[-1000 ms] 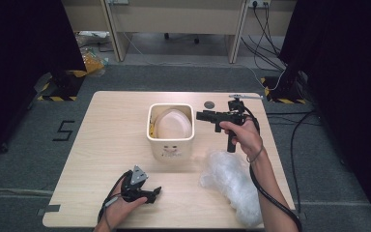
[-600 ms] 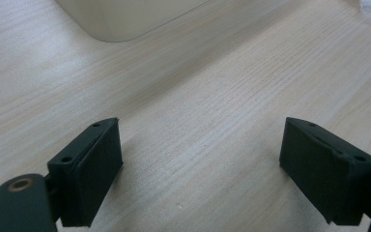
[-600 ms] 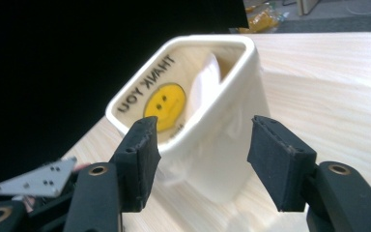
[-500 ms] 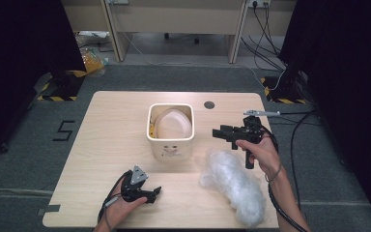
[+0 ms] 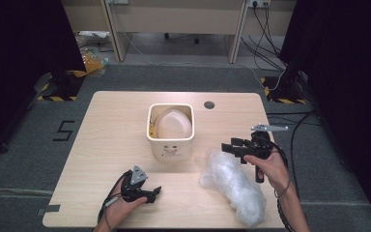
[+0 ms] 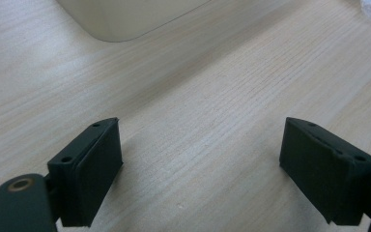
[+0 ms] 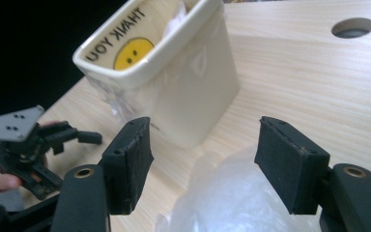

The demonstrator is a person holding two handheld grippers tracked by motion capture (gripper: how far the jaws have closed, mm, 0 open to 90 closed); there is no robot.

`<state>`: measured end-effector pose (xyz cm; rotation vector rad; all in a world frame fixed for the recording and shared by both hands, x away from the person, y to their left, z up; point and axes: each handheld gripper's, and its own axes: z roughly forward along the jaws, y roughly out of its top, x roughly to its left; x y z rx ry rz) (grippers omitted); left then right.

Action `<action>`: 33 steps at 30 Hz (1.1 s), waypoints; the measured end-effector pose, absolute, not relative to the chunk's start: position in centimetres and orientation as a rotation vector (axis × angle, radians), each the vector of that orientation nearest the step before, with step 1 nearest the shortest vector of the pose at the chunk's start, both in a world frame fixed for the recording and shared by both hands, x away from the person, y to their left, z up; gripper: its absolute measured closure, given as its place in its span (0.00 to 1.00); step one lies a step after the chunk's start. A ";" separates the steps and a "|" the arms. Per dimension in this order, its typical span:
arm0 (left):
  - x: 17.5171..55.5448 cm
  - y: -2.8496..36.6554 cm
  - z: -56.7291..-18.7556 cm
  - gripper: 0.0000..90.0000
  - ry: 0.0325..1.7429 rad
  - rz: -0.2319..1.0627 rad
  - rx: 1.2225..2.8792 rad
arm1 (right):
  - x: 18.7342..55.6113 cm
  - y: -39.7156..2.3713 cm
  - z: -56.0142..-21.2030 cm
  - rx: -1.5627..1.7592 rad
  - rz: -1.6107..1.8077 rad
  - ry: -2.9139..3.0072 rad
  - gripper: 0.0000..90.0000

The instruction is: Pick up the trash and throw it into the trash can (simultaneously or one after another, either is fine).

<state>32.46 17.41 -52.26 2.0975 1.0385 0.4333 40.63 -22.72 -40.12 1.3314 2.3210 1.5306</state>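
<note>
We see the right gripper (image 5: 233, 147), jaws just opening, empty, above the crumpled clear plastic bag (image 5: 232, 186); the cream square plastic bin (image 5: 170, 141) stands beside it on the bench (image 5: 101, 130); the left gripper (image 5: 150, 193) rests wide open, empty.

A round grommet hole (image 5: 209, 105) is set into the wooden table (image 5: 111, 125) near its far edge. Yellow-black hazard tape (image 5: 53, 97) and a painted numeral five (image 5: 64, 130) are seen on the grey floor.
</note>
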 end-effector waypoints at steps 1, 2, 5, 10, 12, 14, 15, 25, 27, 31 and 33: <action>32.5 17.4 -52.3 0.16 1.039 0.433 2.098 | 40.5 -22.8 -40.3 1.324 1.515 2.323 0.40; 32.5 17.4 -52.2 0.16 1.036 0.433 2.102 | 40.4 -22.8 -40.4 1.323 1.508 2.325 0.40; 32.5 17.4 -52.3 0.16 1.037 0.434 2.099 | 40.0 -23.0 -40.6 1.315 1.475 2.317 0.38; 32.5 17.4 -52.3 0.16 1.038 0.433 2.099 | 39.5 -23.6 -41.1 1.319 1.429 2.311 0.37; 32.5 17.4 -52.3 0.16 1.038 0.433 2.099 | 39.4 -23.8 -41.3 1.327 1.420 2.310 0.35; 32.5 17.4 -52.3 0.16 1.038 0.434 2.098 | 39.2 -24.0 -41.5 1.331 1.412 2.311 0.35; 32.5 17.4 -52.3 0.16 1.038 0.434 2.098 | 39.1 -24.1 -41.6 1.335 1.407 2.314 0.35; 32.5 17.4 -52.3 0.16 1.038 0.436 2.099 | 38.2 -24.4 -42.1 1.323 1.329 2.354 0.34; 32.5 17.4 -52.3 0.16 1.038 0.436 2.098 | 38.0 -24.3 -42.5 1.325 1.296 2.368 0.34; 32.5 17.4 -52.3 0.16 1.040 0.434 2.098 | 37.7 -24.0 -43.6 1.317 1.246 2.399 0.34; 32.5 17.4 -52.3 0.16 1.040 0.434 2.097 | 37.5 -23.9 -44.0 1.316 1.231 2.414 0.34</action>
